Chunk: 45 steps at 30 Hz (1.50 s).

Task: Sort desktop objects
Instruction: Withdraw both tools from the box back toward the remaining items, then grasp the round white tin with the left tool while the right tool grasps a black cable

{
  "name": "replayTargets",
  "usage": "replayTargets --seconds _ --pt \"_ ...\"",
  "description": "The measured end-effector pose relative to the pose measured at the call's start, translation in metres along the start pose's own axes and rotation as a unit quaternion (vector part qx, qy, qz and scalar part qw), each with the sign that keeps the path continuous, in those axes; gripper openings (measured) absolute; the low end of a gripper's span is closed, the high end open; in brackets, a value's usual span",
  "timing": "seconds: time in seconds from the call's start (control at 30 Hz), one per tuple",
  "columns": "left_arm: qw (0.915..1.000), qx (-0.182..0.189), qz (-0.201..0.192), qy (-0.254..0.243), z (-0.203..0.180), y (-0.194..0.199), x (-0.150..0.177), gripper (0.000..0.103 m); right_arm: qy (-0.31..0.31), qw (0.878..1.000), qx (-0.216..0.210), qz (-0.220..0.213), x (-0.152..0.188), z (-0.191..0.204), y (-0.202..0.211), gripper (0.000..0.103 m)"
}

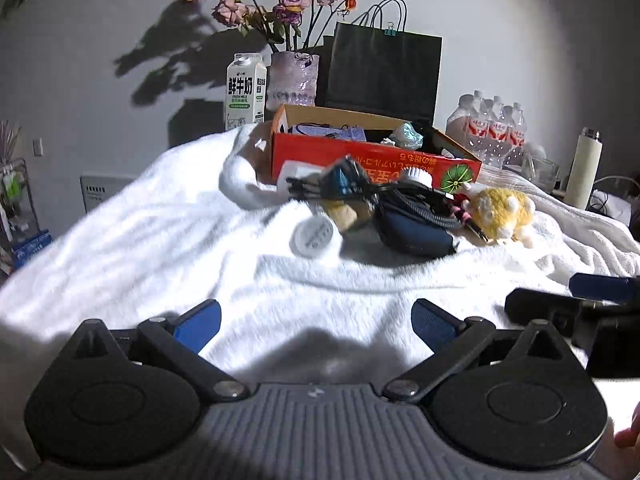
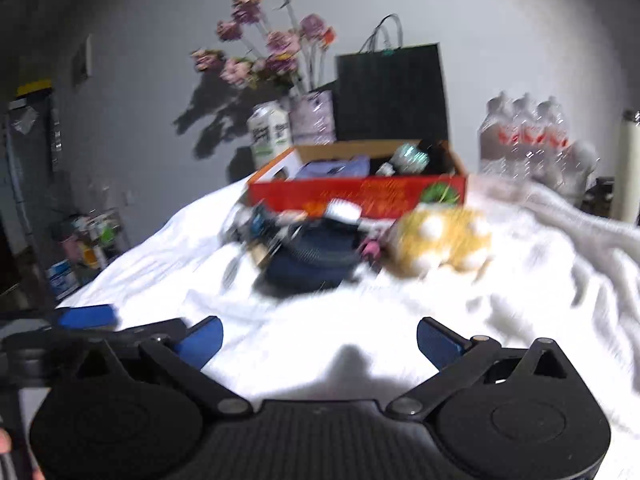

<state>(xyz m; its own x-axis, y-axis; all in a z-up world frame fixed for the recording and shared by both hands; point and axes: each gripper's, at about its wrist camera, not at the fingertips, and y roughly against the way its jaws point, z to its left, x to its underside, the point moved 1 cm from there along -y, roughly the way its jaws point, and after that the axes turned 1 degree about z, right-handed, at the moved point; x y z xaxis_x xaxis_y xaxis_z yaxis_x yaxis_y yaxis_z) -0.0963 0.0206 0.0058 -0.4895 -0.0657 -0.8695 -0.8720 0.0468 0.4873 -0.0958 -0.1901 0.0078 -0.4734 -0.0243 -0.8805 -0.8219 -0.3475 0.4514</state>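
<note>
Left wrist view: left gripper (image 1: pixel 316 322) low over a white fluffy blanket (image 1: pixel 160 240), jaws spread wide, nothing between the blue pads (image 1: pixel 200 320). The right gripper (image 1: pixel 576 300) shows at the right edge, just beside it.

The things to sort sit in a heap mid-blanket, well ahead of both grippers: a dark blue pouch (image 1: pixel 412 228) with black cables (image 1: pixel 360 192) draped over it, a round white lid-like disc (image 1: pixel 314 236) to the left, a yellow-and-white plush toy (image 1: pixel 500 212) to the right, a white round brush head (image 1: pixel 416 178) behind. Smaller bits in the heap are too tangled to tell.

Just behind the heap, an open red-and-orange cardboard box (image 1: pixel 360 156), already holding a few items, contents unclear. Behind the box: a milk carton (image 1: pixel 246 88), a vase (image 1: pixel 292 80) of dried roses (image 1: pixel 280 0), a black paper bag (image 1: pixel 384 72). To the right: a shrink-wrapped pack of water bottles (image 1: pixel 492 128), a glass cup (image 1: pixel 540 170), a cream flask (image 1: pixel 584 168).

Right wrist view: motion-blurred. Right gripper (image 2: pixel 320 340) also spread wide and empty above the blanket (image 2: pixel 520 300). The left gripper (image 2: pixel 88 320) is at the left edge. The plush toy (image 2: pixel 440 244), pouch (image 2: pixel 316 256) and box (image 2: pixel 360 196) lie ahead.
</note>
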Motion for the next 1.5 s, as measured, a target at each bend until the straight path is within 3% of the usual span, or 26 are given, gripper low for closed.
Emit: replayTargets --seconds 0.13,0.27,0.67,0.77,0.87,0.97,1.03,1.13,1.33,1.43,1.5 --pt "0.9998 -0.004 -0.018 -0.002 -0.006 0.001 0.016 0.103 0.028 0.999 0.041 -0.018 0.017 0.005 0.001 0.103" --pt "0.9983 -0.015 -0.039 -0.042 -0.016 0.002 0.018 0.103 0.006 0.999 0.032 -0.005 0.024 0.002 -0.004 0.103" --pt "0.9993 -0.008 -0.032 -0.020 -0.011 0.002 0.016 0.103 0.012 1.000 0.027 -0.004 0.028 0.002 -0.005 0.103" --pt "0.9995 -0.015 -0.006 -0.028 -0.009 -0.001 0.006 0.103 -0.009 1.000 0.022 0.007 0.026 -0.002 -0.007 0.103" --pt "0.9995 0.012 -0.028 -0.002 0.001 0.002 -0.018 0.103 -0.028 0.999 -0.010 0.014 0.019 -0.011 -0.005 0.103" --pt "0.9993 0.019 -0.026 -0.017 0.004 -0.015 -0.044 0.098 -0.023 1.000 -0.008 -0.004 -0.003 -0.014 -0.003 0.101" --pt "0.9995 0.008 -0.013 -0.029 0.003 -0.034 -0.056 0.086 -0.023 0.999 -0.028 -0.015 -0.024 -0.017 -0.007 0.094" --pt "0.9993 0.025 0.010 -0.024 0.006 -0.062 -0.067 0.071 -0.094 0.992 -0.088 -0.012 -0.056 -0.031 -0.030 0.079" --pt "0.9955 0.062 0.069 0.016 0.016 -0.104 -0.069 0.067 -0.167 0.981 -0.097 0.023 -0.083 -0.034 -0.102 0.057" --pt "0.9930 0.072 0.089 0.027 0.018 -0.121 -0.063 0.063 -0.227 0.966 -0.110 0.047 -0.083 -0.038 -0.138 0.030" --pt "0.9948 0.059 0.080 0.022 0.019 -0.119 -0.061 0.039 -0.242 0.964 -0.097 0.045 -0.081 -0.036 -0.152 0.018"
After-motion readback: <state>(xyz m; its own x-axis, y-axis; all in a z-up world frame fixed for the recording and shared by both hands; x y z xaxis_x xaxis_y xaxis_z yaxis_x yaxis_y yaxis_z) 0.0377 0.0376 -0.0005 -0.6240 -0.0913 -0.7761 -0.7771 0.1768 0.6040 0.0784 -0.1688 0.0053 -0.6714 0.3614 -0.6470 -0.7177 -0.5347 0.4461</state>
